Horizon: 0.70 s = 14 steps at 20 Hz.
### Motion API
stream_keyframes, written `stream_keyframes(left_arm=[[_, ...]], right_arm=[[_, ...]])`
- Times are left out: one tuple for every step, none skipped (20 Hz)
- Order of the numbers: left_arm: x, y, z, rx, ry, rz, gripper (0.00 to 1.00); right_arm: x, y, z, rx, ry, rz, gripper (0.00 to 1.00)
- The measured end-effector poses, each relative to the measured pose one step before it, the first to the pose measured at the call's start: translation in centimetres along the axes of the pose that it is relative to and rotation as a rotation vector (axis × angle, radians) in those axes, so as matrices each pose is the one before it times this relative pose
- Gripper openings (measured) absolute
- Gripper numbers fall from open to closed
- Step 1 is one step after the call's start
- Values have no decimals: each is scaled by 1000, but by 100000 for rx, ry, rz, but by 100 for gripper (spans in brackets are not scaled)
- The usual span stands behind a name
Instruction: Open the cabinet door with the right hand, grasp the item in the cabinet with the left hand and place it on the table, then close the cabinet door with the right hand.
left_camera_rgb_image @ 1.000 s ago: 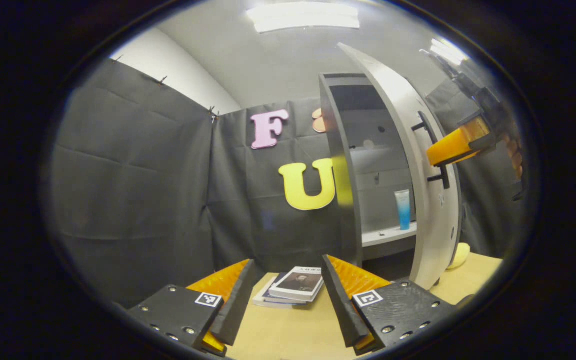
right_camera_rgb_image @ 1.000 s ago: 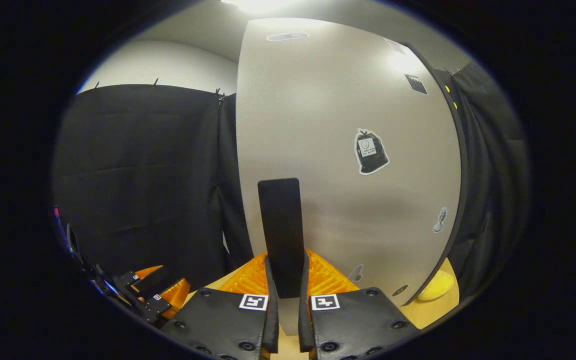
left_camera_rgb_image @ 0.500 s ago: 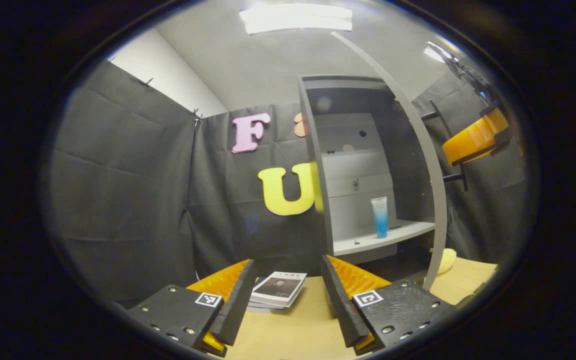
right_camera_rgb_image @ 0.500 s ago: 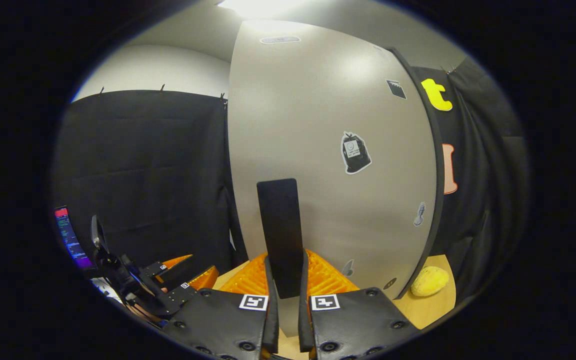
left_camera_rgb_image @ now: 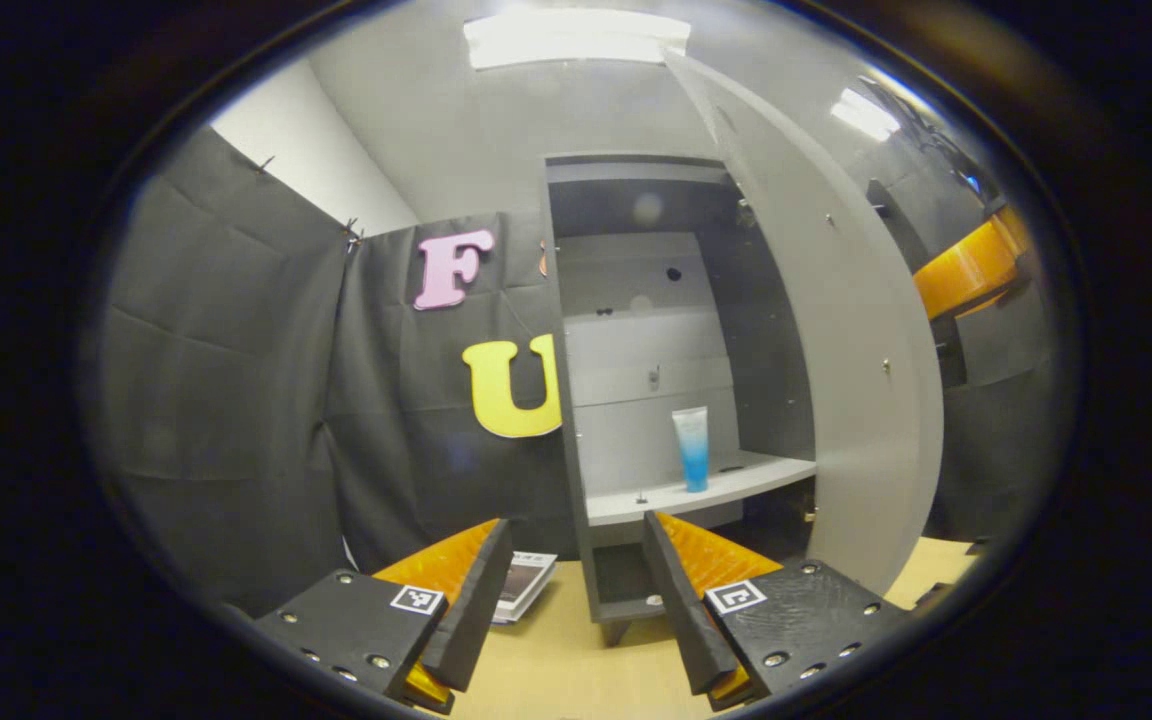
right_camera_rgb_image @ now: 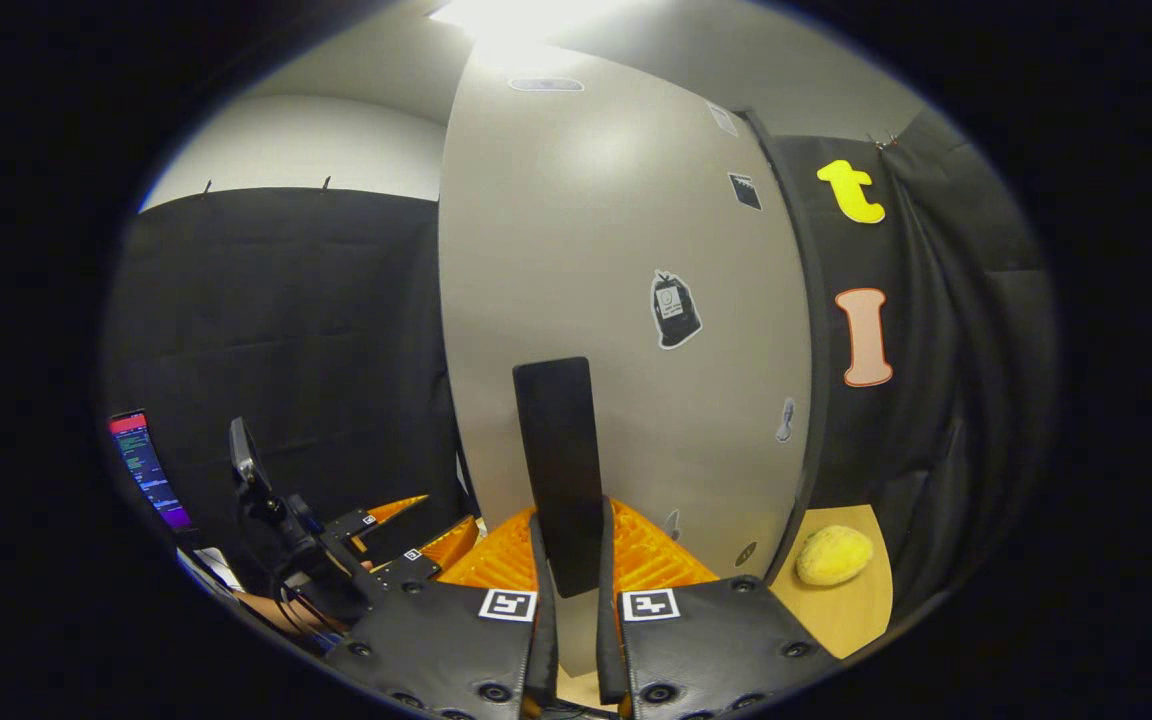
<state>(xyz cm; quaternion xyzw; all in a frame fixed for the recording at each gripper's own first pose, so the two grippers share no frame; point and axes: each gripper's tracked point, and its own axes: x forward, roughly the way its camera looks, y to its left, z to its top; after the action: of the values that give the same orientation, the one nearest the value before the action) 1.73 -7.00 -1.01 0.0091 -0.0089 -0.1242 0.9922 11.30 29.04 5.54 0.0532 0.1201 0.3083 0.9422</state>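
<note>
Upright on shelf (left_camera_rgb_image: 706, 488): blue tube (left_camera_rgb_image: 692, 448)

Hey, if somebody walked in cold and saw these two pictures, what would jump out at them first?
Probably the tall grey cabinet standing wide open in the left gripper view, with a single blue-and-white tube upright on its shelf. Next, in the right gripper view, the big pale cabinet door dotted with stickers, its black handle clamped between the right gripper fingers. A yellow lumpy object sits on the table past the door's edge.
</note>
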Motion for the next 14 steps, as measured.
stream_keyframes(left_arm=[[-2,-783,-10,-283,-195,-1011,80],[128,-740,118,-181,-159,-987,80],[210,-689,-41,-96,-101,-848,80],[154,-641,199,-115,-180,-846,80],[-19,-467,224,-115,-224,-798,80],[132,-536,126,-128,-181,-691,80],[-8,-698,93,-100,-198,-630,80],[68,-480,82,-117,-209,-437,80],[97,-408,62,-203,-102,-366,80],[37,-410,72,-266,54,-330,79],[62,-371,-28,-228,48,-249,79],[51,-286,50,-177,108,-183,80],[-12,-320,-154,-139,161,-204,79],[22,-315,13,-32,233,-167,80]], right_arm=[[-48,-127,28,-359,-66,-620,14],[-93,-147,77,-231,-257,-630,17],[-41,-164,-26,-256,91,-662,17],[-116,-120,56,-134,-174,-608,17],[-126,-41,14,182,33,-503,17],[-53,-91,39,249,11,-575,17],[-23,-101,-41,88,-42,-644,17],[27,-226,16,-7,-63,-701,17],[-27,-166,33,42,9,-700,17],[-65,-170,61,27,-197,-826,17],[68,-129,-8,116,-302,-728,17],[-11,-190,30,105,-286,-624,17],[42,-122,13,290,-381,-690,17],[-19,-126,60,371,-395,-664,16]])
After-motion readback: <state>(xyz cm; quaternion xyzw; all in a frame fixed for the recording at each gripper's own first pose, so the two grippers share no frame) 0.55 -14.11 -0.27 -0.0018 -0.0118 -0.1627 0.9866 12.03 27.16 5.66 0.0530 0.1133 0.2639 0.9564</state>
